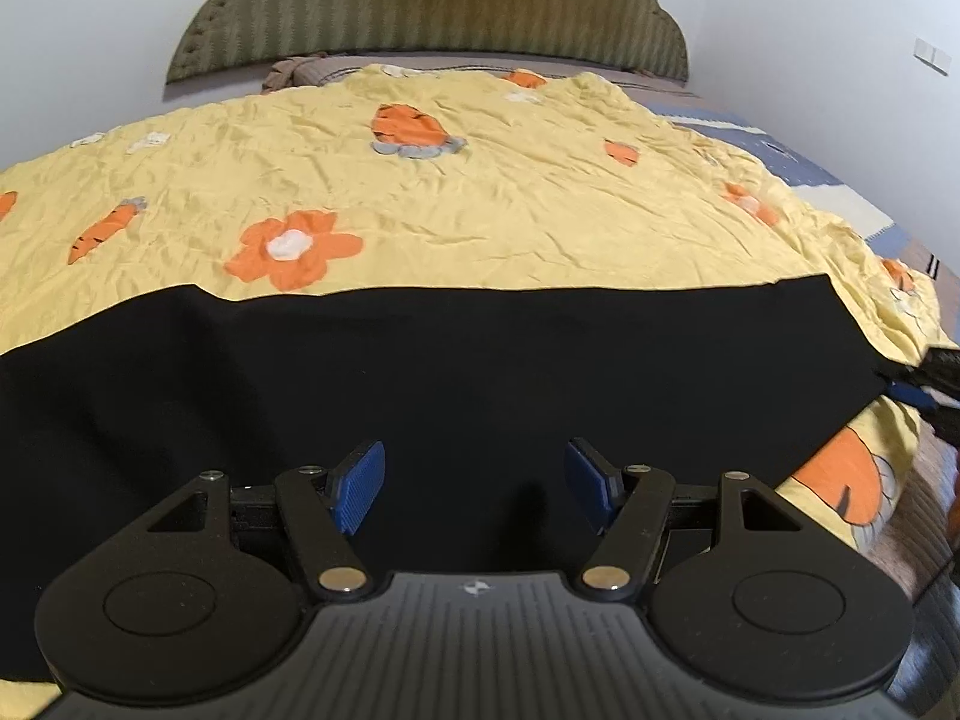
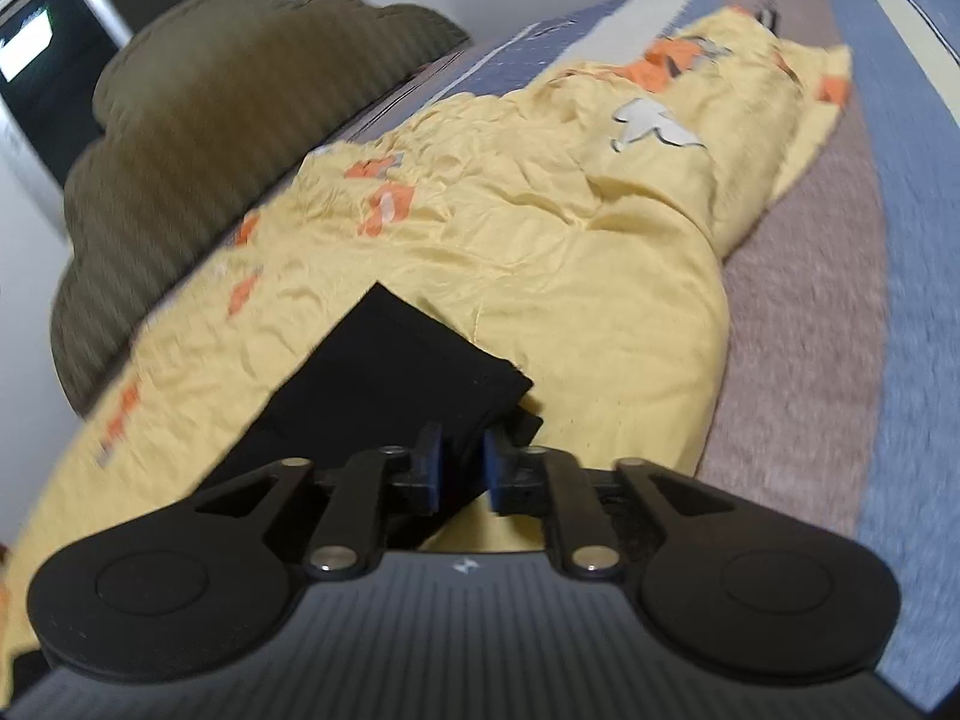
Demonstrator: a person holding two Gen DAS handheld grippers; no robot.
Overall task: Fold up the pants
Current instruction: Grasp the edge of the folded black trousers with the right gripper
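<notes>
The bed in front of you carries a crumpled yellow quilt printed with orange carrots and flowers, under a padded olive headboard. Your black pants lie spread flat across the near part of that quilt. Your left tool hovers over the dark cloth with its blue pads spread apart and nothing gripped. Your right tool has its pads close together around a corner of the pants; the blur hides whether they press on it.
</notes>
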